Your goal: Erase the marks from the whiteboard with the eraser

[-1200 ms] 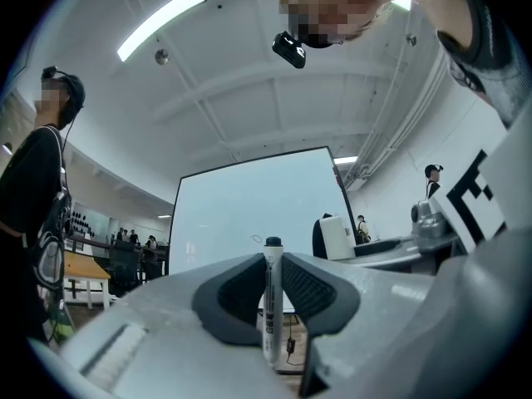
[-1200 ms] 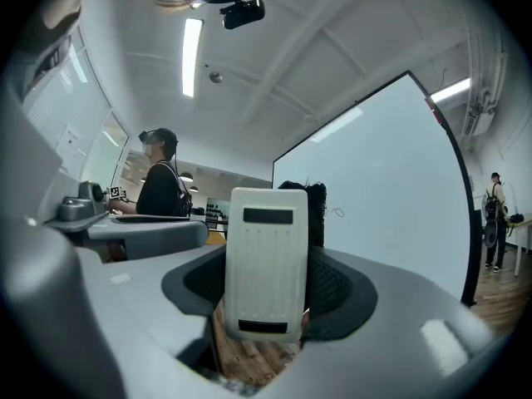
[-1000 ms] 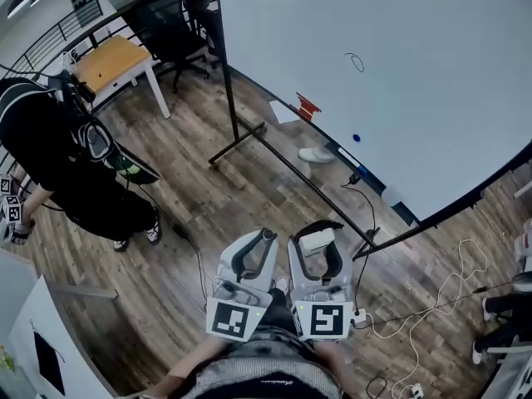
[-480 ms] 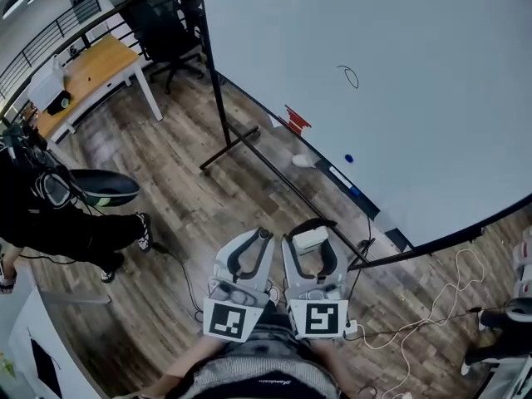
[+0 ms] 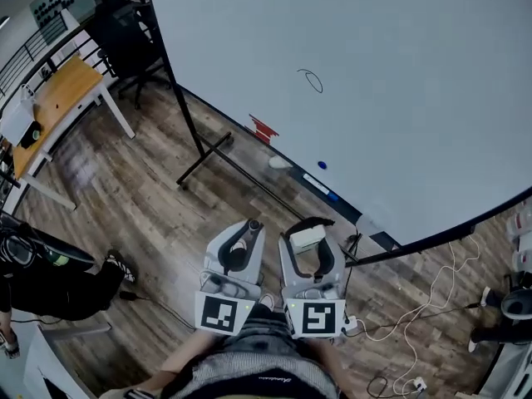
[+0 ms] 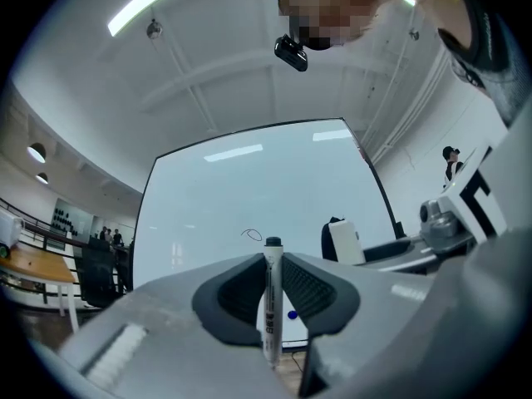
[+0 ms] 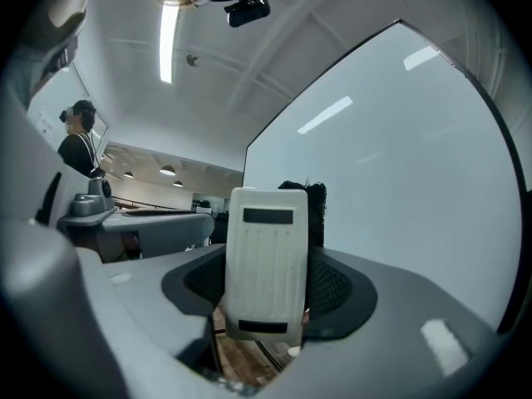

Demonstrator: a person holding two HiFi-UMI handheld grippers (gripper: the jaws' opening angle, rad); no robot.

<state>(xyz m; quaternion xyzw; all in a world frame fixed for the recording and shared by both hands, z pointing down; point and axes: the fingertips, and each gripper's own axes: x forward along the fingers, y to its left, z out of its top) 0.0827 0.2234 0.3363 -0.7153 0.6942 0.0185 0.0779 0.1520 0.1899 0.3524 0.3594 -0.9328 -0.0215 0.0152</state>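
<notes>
Pinches a marker (image 6: 270,306) upright between the jaws of the left gripper (image 5: 248,233). Clamps the white eraser (image 7: 266,260) in the right gripper (image 5: 308,233), just beside the left one, above the wood floor (image 5: 150,198). Keeps apart from the whiteboard (image 5: 391,98), which bears a small black loop mark (image 5: 311,80).

The left gripper (image 6: 273,261) clamps a white marker (image 6: 270,306) upright between its dark pads (image 6: 237,293), cap end uppermost. Beyond it stands the whiteboard (image 6: 224,185), bearing a small black loop (image 6: 251,234) above the marker and a blue dot (image 6: 292,314) just right of it.
</notes>
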